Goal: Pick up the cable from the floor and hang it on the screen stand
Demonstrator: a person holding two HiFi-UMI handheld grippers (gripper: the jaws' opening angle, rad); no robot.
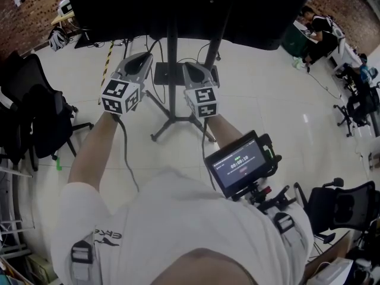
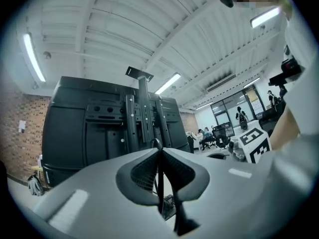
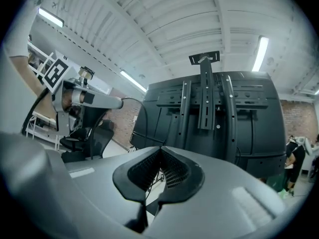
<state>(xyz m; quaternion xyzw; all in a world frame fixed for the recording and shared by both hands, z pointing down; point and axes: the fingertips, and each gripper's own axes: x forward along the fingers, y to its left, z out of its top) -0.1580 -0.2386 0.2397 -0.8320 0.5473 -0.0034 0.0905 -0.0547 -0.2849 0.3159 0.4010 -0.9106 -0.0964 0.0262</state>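
Head view: both tools are held up just in front of the black metal screen stand (image 1: 172, 70), which rests on glossy pale floor tiles (image 1: 267, 100). The left hand-held gripper (image 1: 142, 57) sits just left of the stand's pole and the right hand-held gripper (image 1: 191, 65) just right of it. The task's lead cannot be told apart here from other dark leads at the stand.

Left gripper view: the jaws are clamped on the thin black rubbery cable (image 2: 159, 183). It runs straight down between the ribbed dark pads (image 2: 142, 171). The stand's slotted bracket rails (image 2: 142, 118) are dead ahead.

Right gripper view: the jaws are closed too. A strand of the cable (image 3: 149, 190) hangs from between the pads, so it is probably pinched here as well.

Judgement: light, limp and smooth-jacketed, so it will sag and slide. Grip two well-separated points and drape the slack over the bracket.
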